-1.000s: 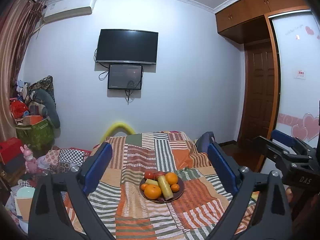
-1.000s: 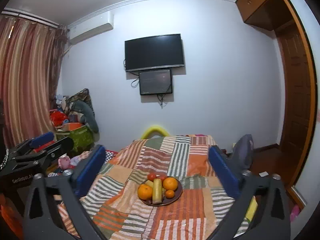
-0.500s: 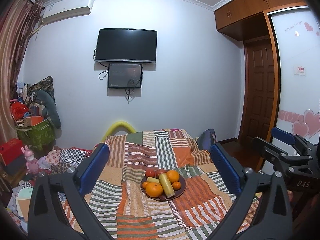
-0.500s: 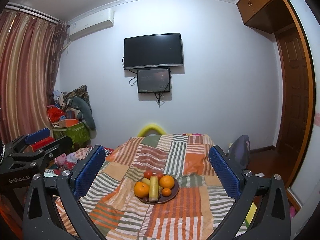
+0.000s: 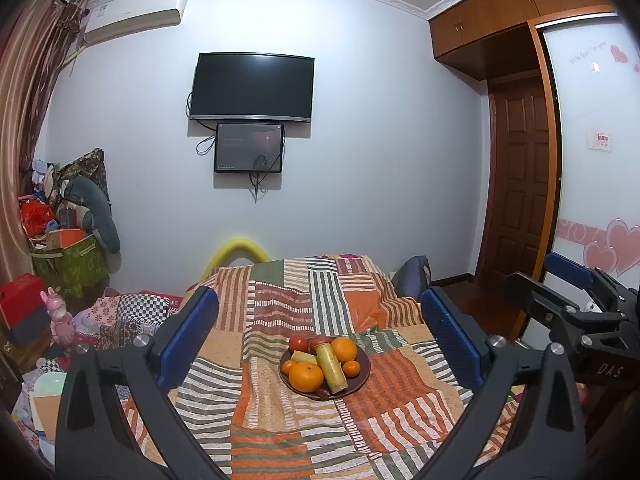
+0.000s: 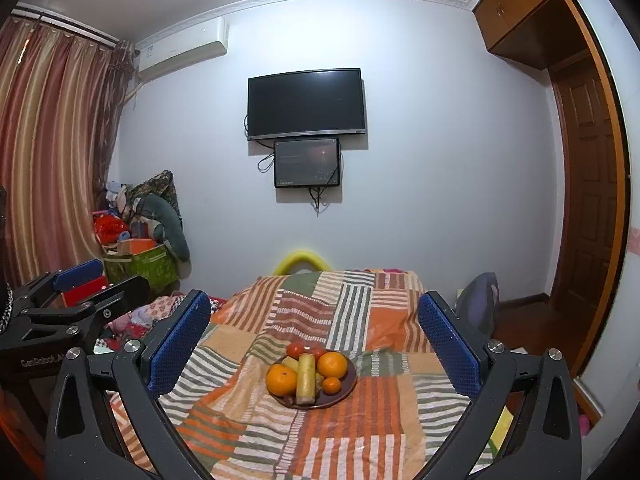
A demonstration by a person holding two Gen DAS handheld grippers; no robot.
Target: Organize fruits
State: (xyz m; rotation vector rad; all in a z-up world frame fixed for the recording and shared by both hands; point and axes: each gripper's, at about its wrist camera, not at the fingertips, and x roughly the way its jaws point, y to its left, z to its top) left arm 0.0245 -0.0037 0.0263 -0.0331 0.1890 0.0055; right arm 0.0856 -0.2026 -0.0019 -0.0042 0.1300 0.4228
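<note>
A dark round plate (image 5: 362,374) sits on a striped patchwork cloth (image 5: 280,312) and holds oranges (image 5: 306,377), red tomatoes (image 5: 298,343) and a long yellow fruit (image 5: 331,366). It also shows in the right wrist view (image 6: 348,382), with an orange (image 6: 281,379) and the yellow fruit (image 6: 306,378). My left gripper (image 5: 319,322) is open and empty, well back from the plate. My right gripper (image 6: 314,320) is open and empty too, beside the left one. Each gripper shows at the edge of the other's view.
The cloth-covered table (image 6: 376,436) fills the middle of the room. Bags and boxes (image 5: 64,240) pile up at the left wall by a curtain (image 6: 52,152). A wooden door (image 5: 520,184) and wardrobe stand at the right. A TV (image 5: 252,86) hangs on the far wall.
Both grippers have moved slightly; the plate sits a little lower and nearer in the views. Both stay open and empty.
</note>
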